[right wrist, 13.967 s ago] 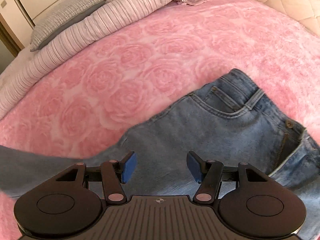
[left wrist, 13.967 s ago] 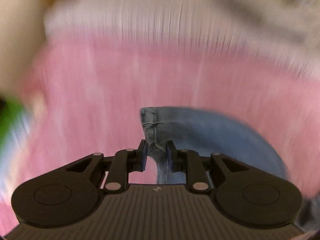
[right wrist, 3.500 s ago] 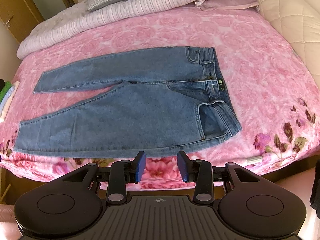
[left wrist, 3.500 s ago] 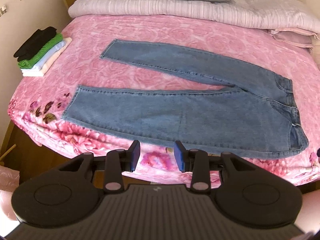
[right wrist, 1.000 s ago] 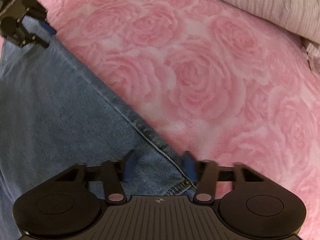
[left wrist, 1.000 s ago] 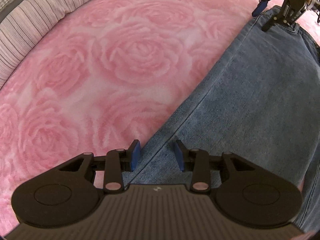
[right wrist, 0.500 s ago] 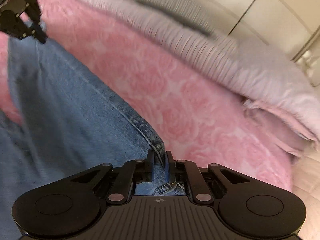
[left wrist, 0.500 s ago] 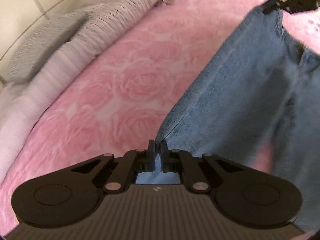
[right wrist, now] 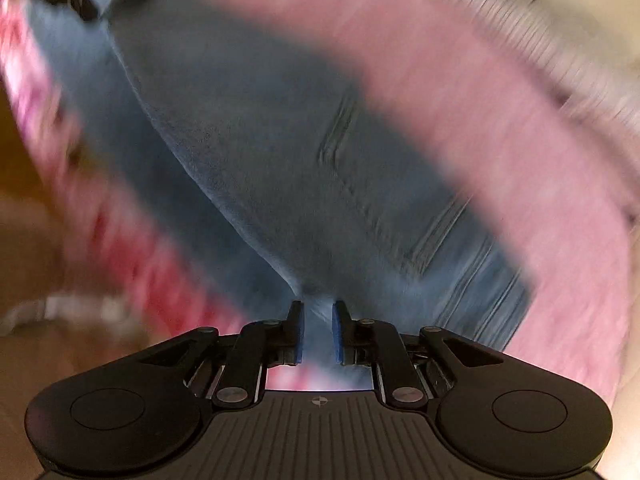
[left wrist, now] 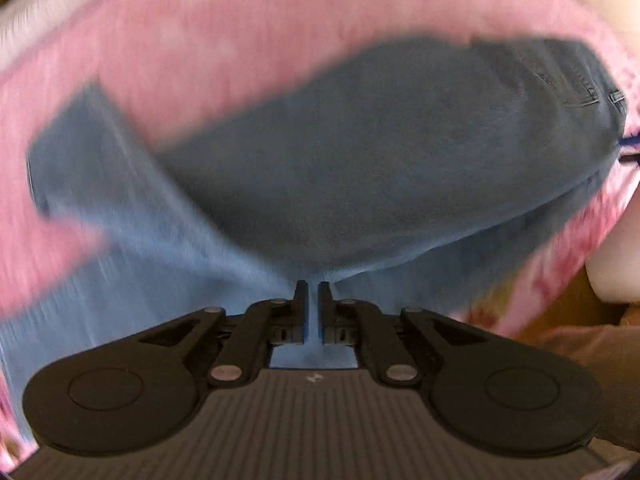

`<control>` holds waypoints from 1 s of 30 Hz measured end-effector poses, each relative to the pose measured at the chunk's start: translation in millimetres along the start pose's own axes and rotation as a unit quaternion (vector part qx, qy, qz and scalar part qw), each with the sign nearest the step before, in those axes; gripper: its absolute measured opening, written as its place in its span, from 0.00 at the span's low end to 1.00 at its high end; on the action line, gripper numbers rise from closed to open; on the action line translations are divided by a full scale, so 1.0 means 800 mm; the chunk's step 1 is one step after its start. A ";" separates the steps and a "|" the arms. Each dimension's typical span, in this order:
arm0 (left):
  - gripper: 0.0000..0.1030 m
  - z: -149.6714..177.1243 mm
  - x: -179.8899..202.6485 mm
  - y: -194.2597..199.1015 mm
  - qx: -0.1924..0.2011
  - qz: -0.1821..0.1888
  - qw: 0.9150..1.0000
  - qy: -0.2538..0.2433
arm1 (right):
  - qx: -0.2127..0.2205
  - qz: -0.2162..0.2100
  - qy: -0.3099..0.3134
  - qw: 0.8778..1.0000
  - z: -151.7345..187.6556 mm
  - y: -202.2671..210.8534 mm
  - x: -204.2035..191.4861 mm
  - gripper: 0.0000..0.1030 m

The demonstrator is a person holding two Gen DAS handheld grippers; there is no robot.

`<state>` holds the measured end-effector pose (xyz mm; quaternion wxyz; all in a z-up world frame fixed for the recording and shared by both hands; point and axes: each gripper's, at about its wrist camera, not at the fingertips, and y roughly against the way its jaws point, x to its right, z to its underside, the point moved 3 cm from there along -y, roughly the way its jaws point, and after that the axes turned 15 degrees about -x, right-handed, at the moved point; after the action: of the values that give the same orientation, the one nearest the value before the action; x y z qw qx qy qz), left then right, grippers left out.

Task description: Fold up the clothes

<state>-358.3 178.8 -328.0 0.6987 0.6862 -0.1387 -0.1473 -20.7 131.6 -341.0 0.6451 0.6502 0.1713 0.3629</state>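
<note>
Presently both views are heavily motion-blurred, so fine detail is limited.

Left gripper [left wrist: 313,292]: jaws pressed nearly together, pinching a fold of the jeans [left wrist: 380,152] between the pads. Denim rises directly from the jaw tips and spreads toward 12 o'clock. The raised, darker layer of the jeans fills the middle of the left wrist view, with a lighter layer running off toward 8 o'clock. Waistband stitching is faintly legible toward 2 o'clock.

Right gripper [right wrist: 318,312]: jaws narrowly parted, having just been opening slightly, with a bunched edge of the jeans [right wrist: 248,152] filling the gap and the blue pads against it on both sides. Denim fans out from the tips toward 11 and 1 o'clock; seam and pocket lines show toward 2 o'clock.

Pink bedspread [left wrist: 200,32] lies behind and around the garment in both views; its rose pattern cannot be resolved. At 10 o'clock in the right wrist view a dark shape, apparently the other gripper, meets the far corner of the denim; its state cannot be told from there.
</note>
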 end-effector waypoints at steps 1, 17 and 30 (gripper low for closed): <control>0.03 0.003 0.006 0.000 -0.003 0.009 1.000 0.003 | -0.009 -0.004 -0.012 1.000 0.005 -0.005 -0.005 0.13; 0.19 -0.020 -0.100 -0.007 0.041 0.109 0.966 0.230 | 0.092 -0.335 -0.681 0.645 0.069 -0.021 0.062 0.18; 0.25 -0.012 -0.125 -0.031 0.085 0.181 0.953 0.228 | 0.215 -0.289 -0.794 0.490 0.133 -0.024 0.070 0.19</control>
<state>-446.7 227.1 -351.9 0.6656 0.7219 -0.1099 0.1544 95.6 96.6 -335.1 0.4175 0.6960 -0.1618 -0.5613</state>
